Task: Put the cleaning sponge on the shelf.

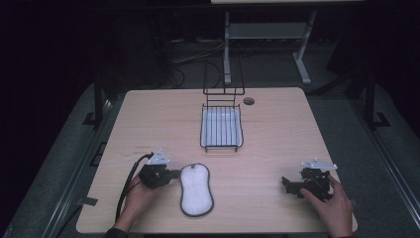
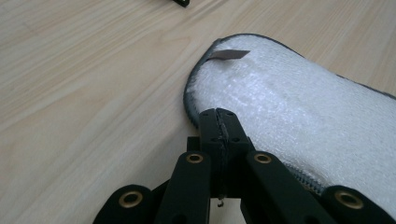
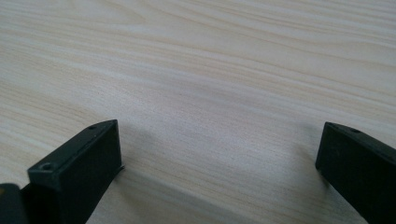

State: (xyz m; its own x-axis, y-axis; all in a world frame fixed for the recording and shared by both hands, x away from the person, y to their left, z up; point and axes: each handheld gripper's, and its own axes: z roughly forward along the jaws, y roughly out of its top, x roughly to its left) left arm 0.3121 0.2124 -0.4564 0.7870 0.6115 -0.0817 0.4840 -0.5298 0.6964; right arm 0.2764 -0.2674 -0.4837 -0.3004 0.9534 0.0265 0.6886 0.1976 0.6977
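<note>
Pad: white oval cleaning pad with a dark grey edge, lying flat near the front of the table, just left of centre; a small grey tag sits near one end.
Left gripper: left gripper beside the pad's left edge, jaws pressed together, tips at the grey rim; whether the rim is caught between them cannot be told.
Right gripper: right gripper low over bare wood at the front right, jaws spread wide with nothing between them.
Rack: black wire rack with a white tray in it, behind the pad near the table's middle, well apart from both grippers.
Open room: bare wood between pad and right gripper, and between pad and rack; the pad's near end lies close to the front edge.
Table: light wooden table with rounded corners and a small round hole near the far edge.
Room: dark, with a grey metal frame and cables on the floor beyond the table.
Hands: left hand comes in from the front and holds its gripper pointing right toward the pad; right hand holds its gripper pointing left.
</note>
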